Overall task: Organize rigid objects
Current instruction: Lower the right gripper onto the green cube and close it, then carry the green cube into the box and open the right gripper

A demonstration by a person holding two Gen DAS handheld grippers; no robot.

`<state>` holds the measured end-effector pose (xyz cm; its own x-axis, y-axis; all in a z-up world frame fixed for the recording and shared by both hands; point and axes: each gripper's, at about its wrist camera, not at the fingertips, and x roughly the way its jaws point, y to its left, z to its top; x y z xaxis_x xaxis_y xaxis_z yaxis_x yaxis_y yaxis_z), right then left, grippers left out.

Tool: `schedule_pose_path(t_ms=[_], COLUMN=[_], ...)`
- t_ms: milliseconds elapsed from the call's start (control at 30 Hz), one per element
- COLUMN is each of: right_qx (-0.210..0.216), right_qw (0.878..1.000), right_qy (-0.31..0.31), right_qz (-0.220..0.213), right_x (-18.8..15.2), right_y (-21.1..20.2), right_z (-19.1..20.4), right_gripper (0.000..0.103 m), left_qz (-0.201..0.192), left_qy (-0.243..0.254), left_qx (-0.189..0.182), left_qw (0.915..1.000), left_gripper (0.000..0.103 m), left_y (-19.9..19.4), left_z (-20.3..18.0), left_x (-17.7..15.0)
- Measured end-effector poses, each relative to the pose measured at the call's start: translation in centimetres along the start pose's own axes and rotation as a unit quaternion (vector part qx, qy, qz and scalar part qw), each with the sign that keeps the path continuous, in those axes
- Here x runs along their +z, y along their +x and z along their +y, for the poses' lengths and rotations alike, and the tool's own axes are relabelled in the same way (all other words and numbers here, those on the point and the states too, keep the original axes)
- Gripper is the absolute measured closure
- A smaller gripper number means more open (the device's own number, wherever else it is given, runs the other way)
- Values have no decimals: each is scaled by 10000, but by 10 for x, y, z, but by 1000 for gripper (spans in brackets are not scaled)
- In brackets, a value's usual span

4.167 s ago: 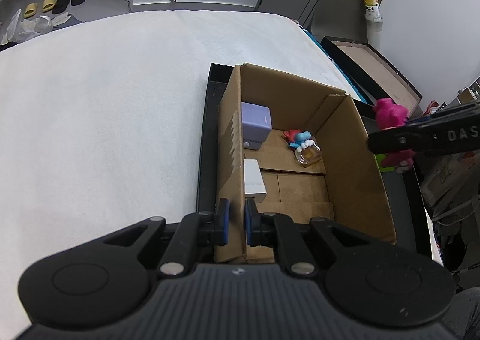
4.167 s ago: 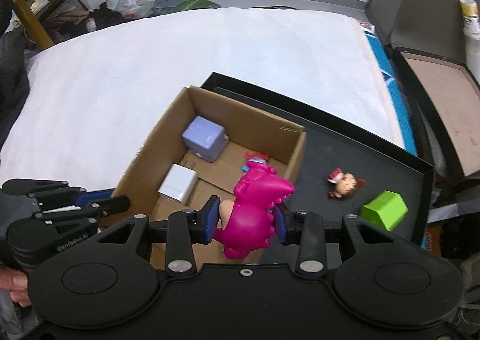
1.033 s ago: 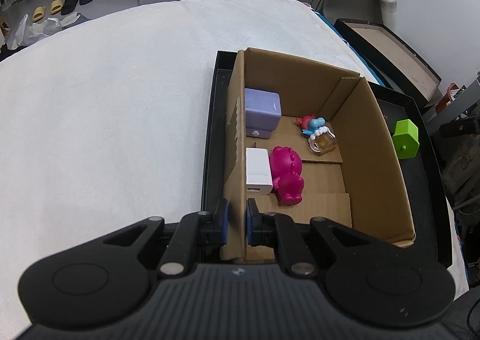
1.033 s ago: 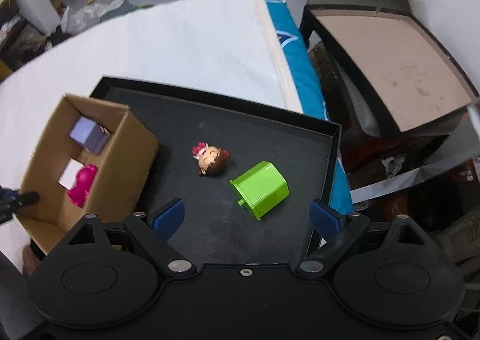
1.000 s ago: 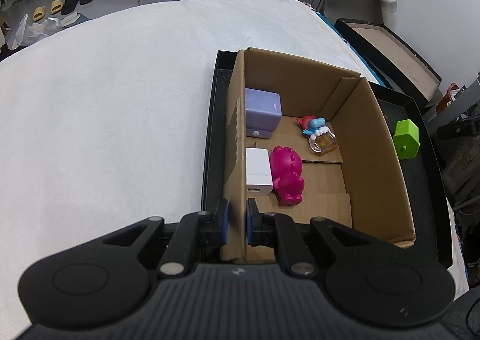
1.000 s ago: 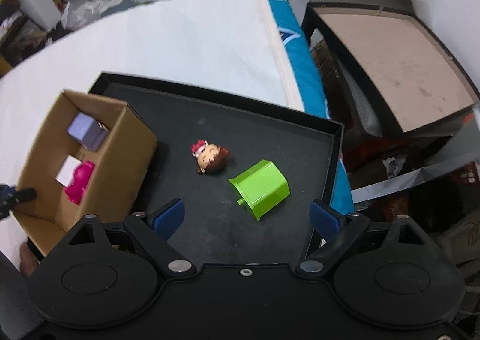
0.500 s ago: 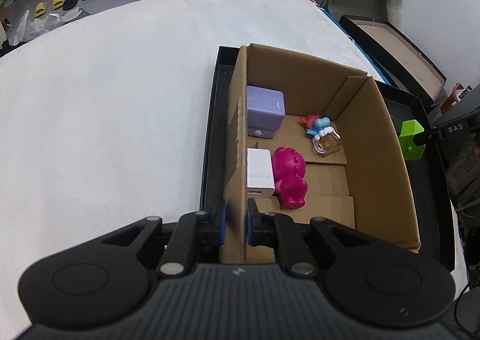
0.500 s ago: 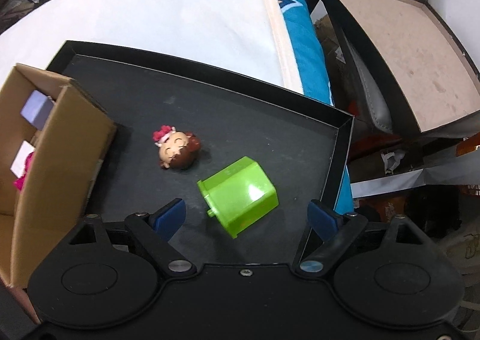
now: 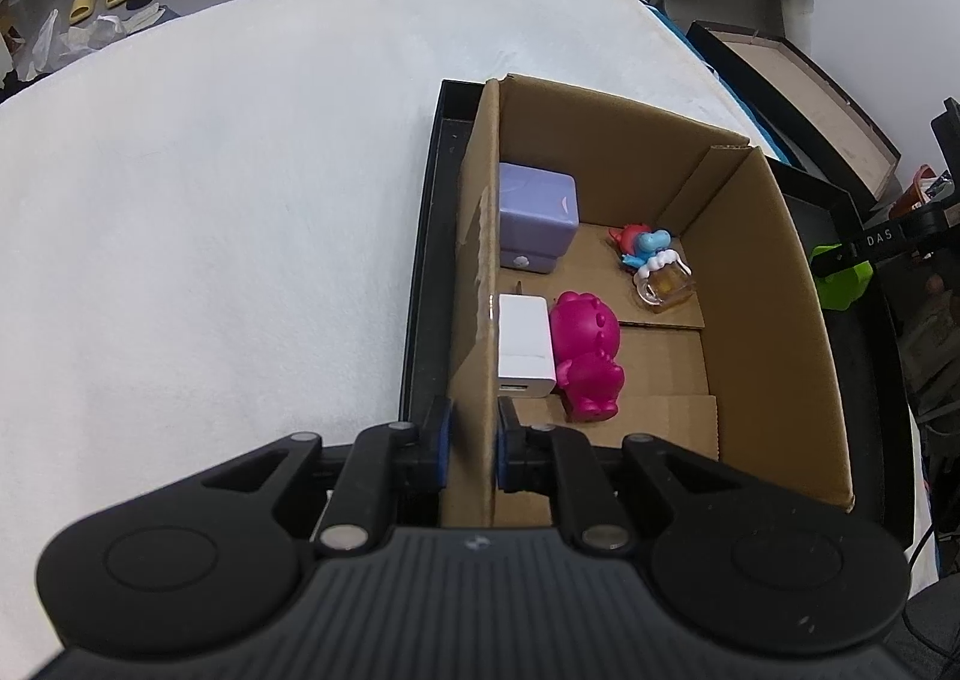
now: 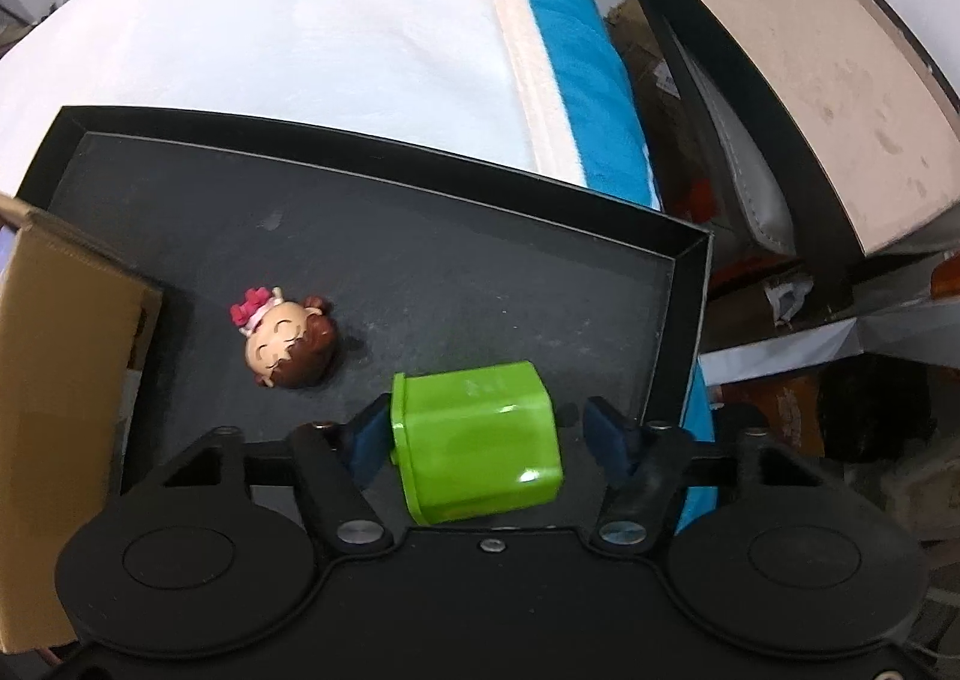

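Left gripper (image 9: 470, 443) clamped on the near wall of the cardboard box (image 9: 774, 284), apparently to steady it for loading; inside already: pink toy (image 9: 585, 347), white block (image 9: 523, 343), purple box (image 9: 537, 215). Right gripper (image 10: 489, 437) closing around the green cup (image 10: 477, 440) on the black tray (image 10: 420, 236), left pad touching, right pad apart; doll head (image 10: 288, 344) at ten o'clock, still to collect.
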<state>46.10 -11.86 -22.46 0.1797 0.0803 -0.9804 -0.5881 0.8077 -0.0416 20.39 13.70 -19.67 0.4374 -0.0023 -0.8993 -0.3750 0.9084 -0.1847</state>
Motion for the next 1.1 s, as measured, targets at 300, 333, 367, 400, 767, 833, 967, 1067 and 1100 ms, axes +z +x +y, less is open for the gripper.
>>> schedule_pose_path(t_ms=[300, 333, 367, 400, 767, 833, 967, 1067, 1100], right_qx=[25, 25, 32, 39, 7, 41, 93, 72, 84], right_qw=[9996, 9996, 9995, 9994, 9993, 9991, 9988, 9987, 9986], right_qy=[277, 294, 321, 337, 320, 355, 345, 321, 335], right_qz=[-35, -41, -46, -55, -176, -210, -328, -383, -391], right_x=[-2, -3, -4, -5, -26, -30, -37, -42, -43], right_y=[-8, -10, -11, -13, -45, -53, -71, -82, -86], right_z=[-5, -5, -5, -4, -2, -2, 0, 1, 1], right_gripper=[54, 54, 54, 54, 54, 54, 54, 54, 54], left_qz=[0, -1, 1, 15, 57, 56, 57, 35, 23], left_qy=[19, 18, 17, 9, 0, 7, 35, 25, 21], left_qx=[-3, -8, -9, -8, -18, -12, 18, 14, 13], left_qw=[10000, 10000, 10000, 10000, 10000, 10000, 10000, 10000, 10000], left_gripper=[91, 91, 91, 91, 91, 90, 90, 90, 90], left_y=[1, 1, 1, 2, 1, 1, 0, -1, -2], left_z=[0, 0, 0, 1, 1, 0, -1, -1, -1], left_x=[0, -1, -1, -1, -3, -4, -4, -5, -5])
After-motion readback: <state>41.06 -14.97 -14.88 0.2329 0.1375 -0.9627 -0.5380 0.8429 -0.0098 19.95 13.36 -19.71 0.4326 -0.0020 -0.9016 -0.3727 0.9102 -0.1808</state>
